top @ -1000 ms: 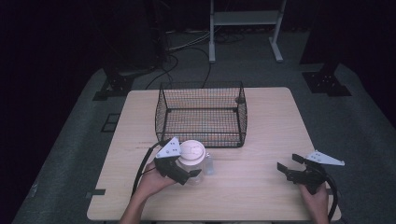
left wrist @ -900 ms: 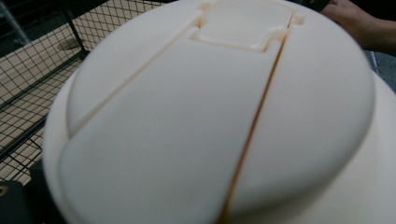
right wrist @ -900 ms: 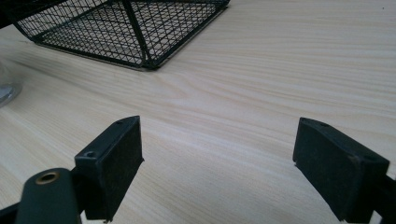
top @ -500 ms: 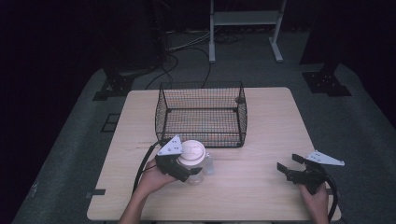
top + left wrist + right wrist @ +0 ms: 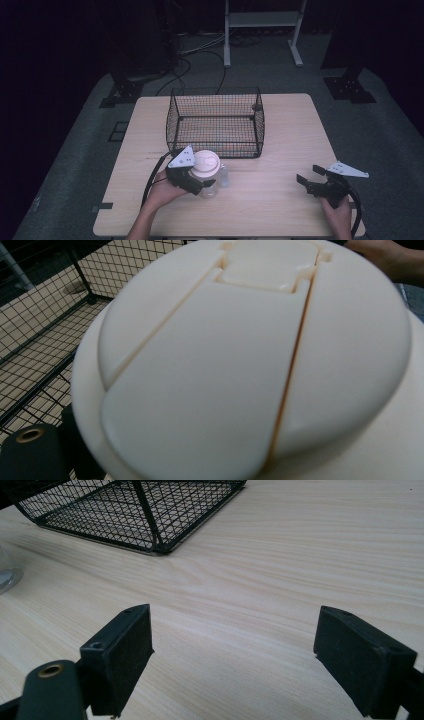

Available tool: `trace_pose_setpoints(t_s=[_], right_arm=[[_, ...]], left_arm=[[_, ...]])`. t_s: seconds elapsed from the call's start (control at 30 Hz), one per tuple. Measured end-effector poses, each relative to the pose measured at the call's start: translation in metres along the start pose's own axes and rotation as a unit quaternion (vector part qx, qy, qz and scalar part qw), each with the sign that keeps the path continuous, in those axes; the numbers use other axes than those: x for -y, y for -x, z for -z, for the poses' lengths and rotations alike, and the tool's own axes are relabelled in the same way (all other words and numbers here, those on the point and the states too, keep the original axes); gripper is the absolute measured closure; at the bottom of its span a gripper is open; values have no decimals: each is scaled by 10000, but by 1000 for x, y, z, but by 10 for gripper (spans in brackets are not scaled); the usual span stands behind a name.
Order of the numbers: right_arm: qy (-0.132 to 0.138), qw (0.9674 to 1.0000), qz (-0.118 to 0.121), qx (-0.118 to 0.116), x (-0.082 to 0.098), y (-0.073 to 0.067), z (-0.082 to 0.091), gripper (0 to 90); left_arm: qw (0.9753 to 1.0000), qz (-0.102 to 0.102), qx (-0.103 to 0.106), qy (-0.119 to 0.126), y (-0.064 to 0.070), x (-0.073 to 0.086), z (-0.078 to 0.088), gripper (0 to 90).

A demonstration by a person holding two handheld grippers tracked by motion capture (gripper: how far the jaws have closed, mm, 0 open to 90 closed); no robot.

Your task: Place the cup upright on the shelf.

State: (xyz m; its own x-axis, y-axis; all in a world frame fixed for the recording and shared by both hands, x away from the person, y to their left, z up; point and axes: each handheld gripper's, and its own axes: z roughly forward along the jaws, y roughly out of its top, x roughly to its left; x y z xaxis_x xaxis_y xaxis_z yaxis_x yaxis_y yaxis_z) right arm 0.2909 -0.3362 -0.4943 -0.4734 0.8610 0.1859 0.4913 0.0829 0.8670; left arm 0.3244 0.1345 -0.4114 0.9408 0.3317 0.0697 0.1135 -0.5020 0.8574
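Left gripper (image 5: 200, 181) has just been closing its jaws around the clear cup (image 5: 212, 187) under its cream lid (image 5: 250, 355), just in front of the wire basket (image 5: 215, 122). Looks light, thin-walled, slippery: squeeze gently, below the lid. Right gripper (image 5: 232, 662) gapes wide, empty.

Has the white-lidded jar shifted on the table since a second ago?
No. The jar sits at the same spot just in front of the wire basket, with the left tool closing around it.
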Motion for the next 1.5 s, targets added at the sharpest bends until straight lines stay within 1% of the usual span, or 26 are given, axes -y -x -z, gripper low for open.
trace_pose_setpoints(t_s=[0.13, 0.2, 0.23, 0.27, 0.3, 0.43, 0.47, 0.57, 0.8, 0.93, 1.07, 1.2, 1.5], right_arm=[[1, 10000, 0, 0, 0, 0, 0, 147], [-1, 10000, 2, 1, 0, 0, 0, 148], [1, 10000, 3, 1, 0, 0, 0, 148], [0, 10000, 2, 1, 0, 0, 0, 148], [0, 10000, 2, 1, 0, 0, 0, 148], [-2, 10000, 3, 1, 0, 0, 0, 148], [0, 10000, 3, 2, 0, 0, 0, 148], [-3, 10000, 1, 4, 0, 0, 0, 148], [-2, 10000, 3, 0, 0, 0, 0, 148], [-2, 10000, 1, 2, 0, 0, 0, 148], [-3, 10000, 2, 5, 0, 0, 0, 148], [-4, 10000, 3, 5, 0, 0, 0, 147], [2, 10000, 5, 1, 0, 0, 0, 148]], left_arm=[[10000, -17, 4, 16, 0, -1, -1, 91], [10000, 2, 44, 10, 0, -1, -1, 96], [10000, 2, 44, 10, 0, -1, -1, 119], [9999, -5, 123, 56, 0, 0, -1, 151], [9999, 9, 117, 65, 0, 0, -1, 151], [9999, -67, 149, 50, 2, -2, -2, 150], [9998, -124, 149, 8, 3, -3, -3, 151], [9999, -69, 155, 27, 2, -3, -3, 151], [9998, -24, 182, 52, 0, -2, -3, 153], [9997, 0, 211, 123, -1, -4, -1, 153], [9995, 20, 241, 226, -1, -8, 2, 153], [9992, -3, 269, 295, -2, -16, 5, 153], [9991, -169, 332, 221, -10, -38, 8, 153]])
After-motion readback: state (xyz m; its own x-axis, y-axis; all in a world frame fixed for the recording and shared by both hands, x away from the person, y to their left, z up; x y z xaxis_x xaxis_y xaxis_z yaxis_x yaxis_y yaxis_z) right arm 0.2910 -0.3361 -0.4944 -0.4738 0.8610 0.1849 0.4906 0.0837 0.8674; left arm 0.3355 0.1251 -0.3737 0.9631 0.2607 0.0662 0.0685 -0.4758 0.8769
